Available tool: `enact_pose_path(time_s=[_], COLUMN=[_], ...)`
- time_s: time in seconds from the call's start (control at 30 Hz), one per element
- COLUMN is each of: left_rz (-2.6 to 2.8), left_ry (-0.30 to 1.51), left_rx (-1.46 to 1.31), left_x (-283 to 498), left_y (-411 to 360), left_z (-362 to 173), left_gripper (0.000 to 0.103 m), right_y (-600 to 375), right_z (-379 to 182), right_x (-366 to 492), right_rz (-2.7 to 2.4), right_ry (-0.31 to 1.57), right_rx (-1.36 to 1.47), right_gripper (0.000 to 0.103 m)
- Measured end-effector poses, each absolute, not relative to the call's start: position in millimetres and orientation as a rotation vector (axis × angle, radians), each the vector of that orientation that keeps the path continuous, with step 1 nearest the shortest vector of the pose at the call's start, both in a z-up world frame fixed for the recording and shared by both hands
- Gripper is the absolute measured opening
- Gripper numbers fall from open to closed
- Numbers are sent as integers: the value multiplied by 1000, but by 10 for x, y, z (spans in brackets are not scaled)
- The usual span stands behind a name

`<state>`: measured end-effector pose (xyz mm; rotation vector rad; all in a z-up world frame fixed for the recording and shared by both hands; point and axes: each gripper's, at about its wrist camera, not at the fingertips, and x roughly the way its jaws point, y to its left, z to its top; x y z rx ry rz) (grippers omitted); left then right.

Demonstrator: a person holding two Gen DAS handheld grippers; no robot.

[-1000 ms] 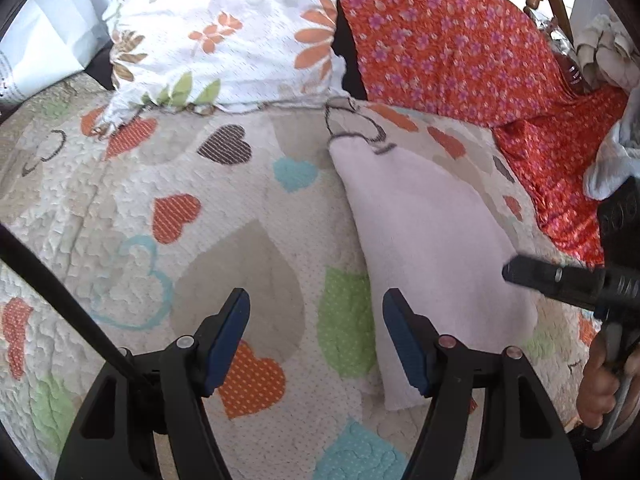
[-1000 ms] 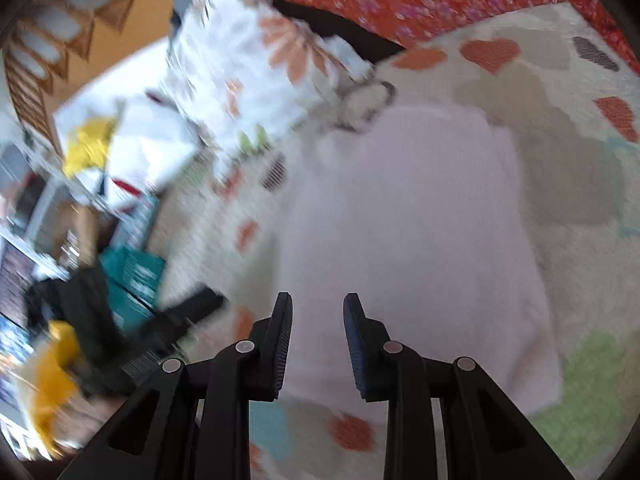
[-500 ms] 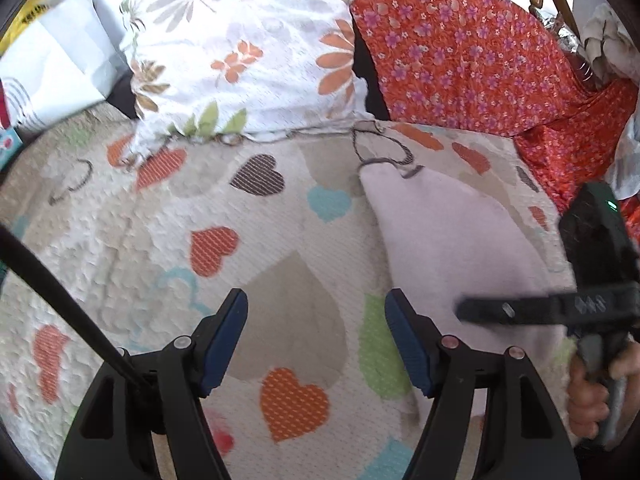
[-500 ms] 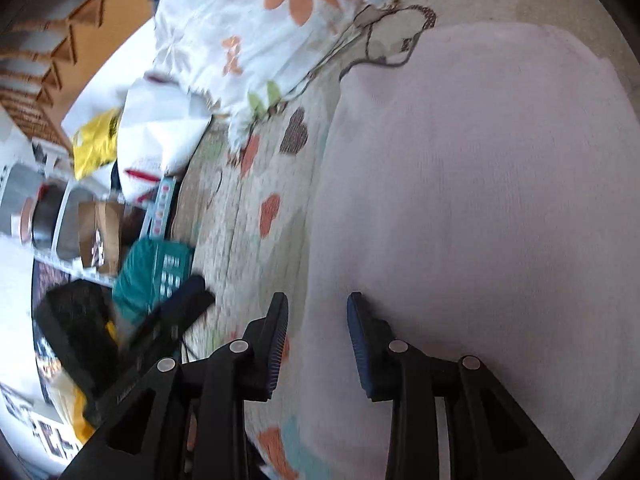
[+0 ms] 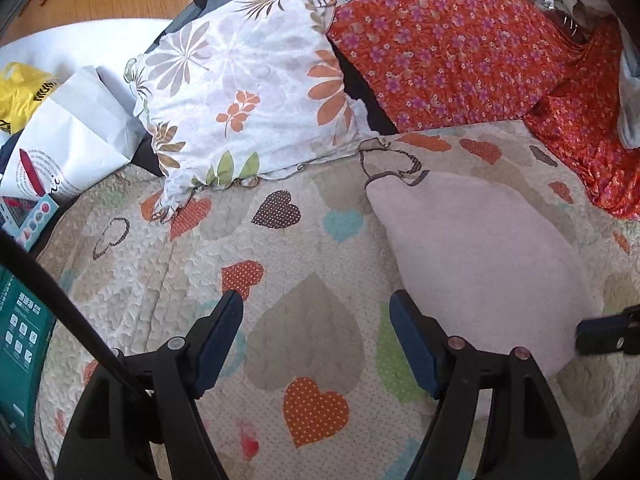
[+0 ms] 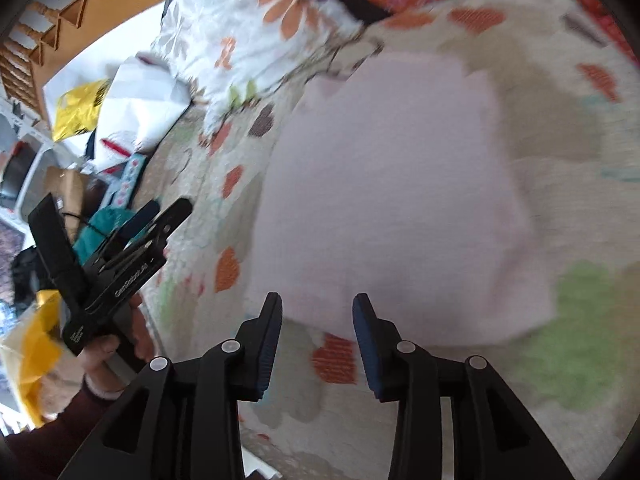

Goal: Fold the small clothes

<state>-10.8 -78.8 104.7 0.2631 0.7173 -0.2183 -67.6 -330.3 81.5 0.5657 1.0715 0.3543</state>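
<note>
A pale pink folded cloth [image 5: 484, 256] lies flat on the heart-patterned quilt [image 5: 200, 256], right of centre in the left wrist view. My left gripper [image 5: 316, 312] hovers over bare quilt just left of the cloth, its jaws opening and empty. In the blurred right wrist view the same pink cloth [image 6: 392, 184] fills the middle. My right gripper [image 6: 318, 312] hangs above its near edge, jaws opening, no pad pressing on the fabric. The right gripper's tip [image 5: 608, 332] shows at the right edge of the left wrist view. A hand holds the left gripper [image 6: 160, 216] at the left.
A floral pillow [image 5: 244, 92] and a red flowered fabric [image 5: 460, 52] lie at the quilt's far side. White bags [image 5: 68, 136], a yellow bag [image 5: 20, 96] and a teal box [image 5: 20, 340] crowd the left. Wooden chair rails stand behind.
Both grippers pulled back from the pink cloth and their jaws widened. The left view tilted up, showing more of the pillow. The right gripper slid toward the right edge of the left view.
</note>
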Motion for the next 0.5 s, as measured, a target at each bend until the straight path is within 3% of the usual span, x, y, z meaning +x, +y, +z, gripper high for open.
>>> enact_pose_path(time_s=[0.13, 0.5], left_rz=[-220, -265], left_ry=[691, 684], left_rx=[254, 223], left_x=[-216, -441], left_y=[-802, -800], left_z=[1114, 1129], left_gripper=[79, 79], right_y=[-3444, -3529], right_z=[943, 865], right_x=[-787, -1219], right_rz=[259, 22], right_ry=[1016, 973], right_rx=[549, 548], right_gripper=[46, 48])
